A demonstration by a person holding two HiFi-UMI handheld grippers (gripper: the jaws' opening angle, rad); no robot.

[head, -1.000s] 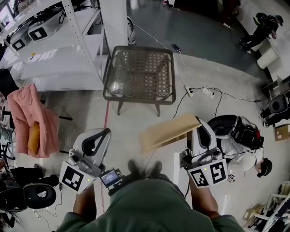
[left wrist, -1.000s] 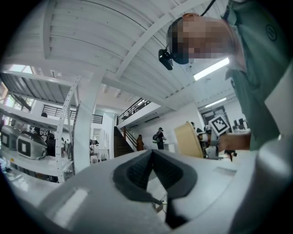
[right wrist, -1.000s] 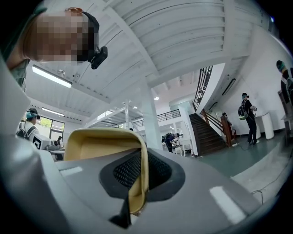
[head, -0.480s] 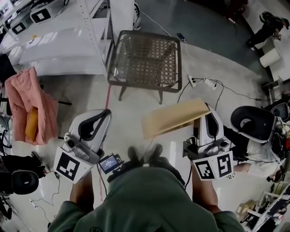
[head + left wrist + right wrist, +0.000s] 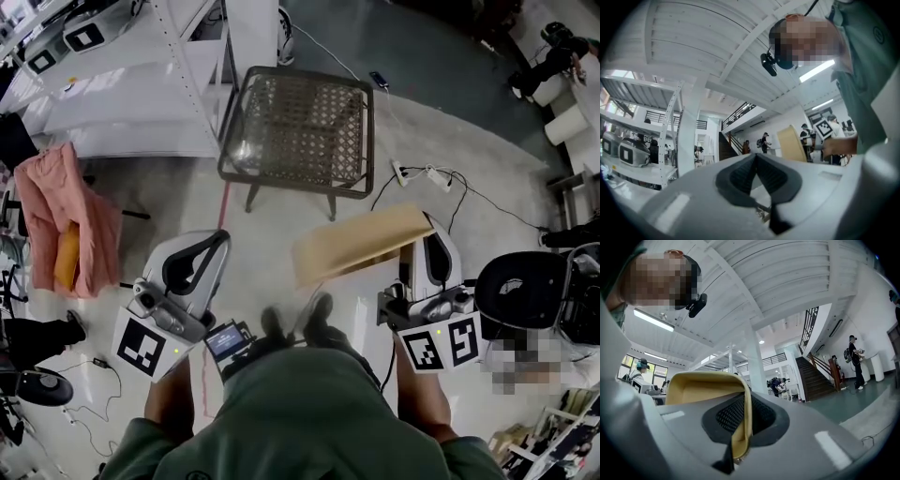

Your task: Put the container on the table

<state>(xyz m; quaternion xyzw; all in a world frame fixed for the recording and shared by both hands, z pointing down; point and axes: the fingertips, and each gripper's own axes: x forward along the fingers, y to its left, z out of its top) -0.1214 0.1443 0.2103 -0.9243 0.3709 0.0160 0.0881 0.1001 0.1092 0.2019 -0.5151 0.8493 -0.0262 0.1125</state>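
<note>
We are holding the left gripper (image 5: pixel 217 242) at 10 o'clock, with its jaws together on nothing. At 2 o'clock, we are clamping the right gripper (image 5: pixel 424 225) on one wall of the tan container (image 5: pixel 361 246), which is hanging tilted above the floor. The wicker-top table (image 5: pixel 291 188) is standing at 12 o'clock, well apart.

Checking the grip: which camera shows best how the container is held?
The right gripper view: the right tool clamps the container by its rim. The head view shows only one flat, tilted side; the left gripper view, a small distant glimpse.
</note>
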